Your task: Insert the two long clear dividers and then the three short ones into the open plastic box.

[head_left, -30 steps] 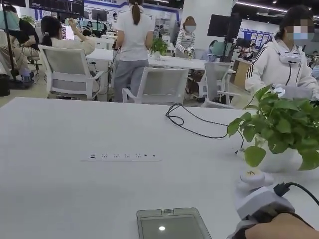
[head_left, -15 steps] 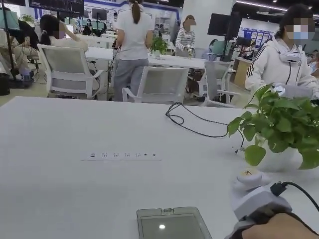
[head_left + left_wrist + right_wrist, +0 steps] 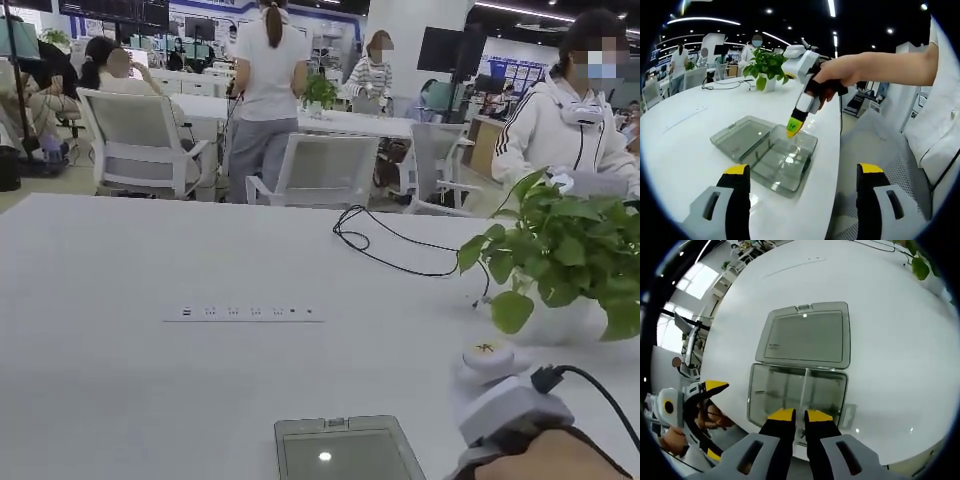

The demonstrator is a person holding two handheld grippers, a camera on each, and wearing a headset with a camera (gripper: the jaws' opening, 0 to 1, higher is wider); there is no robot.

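The clear plastic box [image 3: 797, 392] lies open near the table's front edge, its lid [image 3: 805, 335] folded flat beyond it. My right gripper [image 3: 800, 416] points down over the box's near wall, jaws shut on a thin clear divider [image 3: 804, 387] that stands across the box. In the left gripper view the right gripper [image 3: 791, 131] hangs tip-down over the box [image 3: 782, 160]. My left gripper [image 3: 803, 172] is open and holds nothing, off the table's edge beside the box. The head view catches the lid [image 3: 345, 452] and the right gripper's white body [image 3: 510, 408].
A potted plant [image 3: 565, 255] stands at the right, with a small round white object [image 3: 490, 357] in front of it. A black cable [image 3: 390, 245] loops across the table and a socket strip [image 3: 243, 313] sits mid-table. A small clear piece [image 3: 848, 415] lies beside the box.
The right gripper's body has drifted slightly left and down in the head view. People in the background have shifted; the lid stays put.
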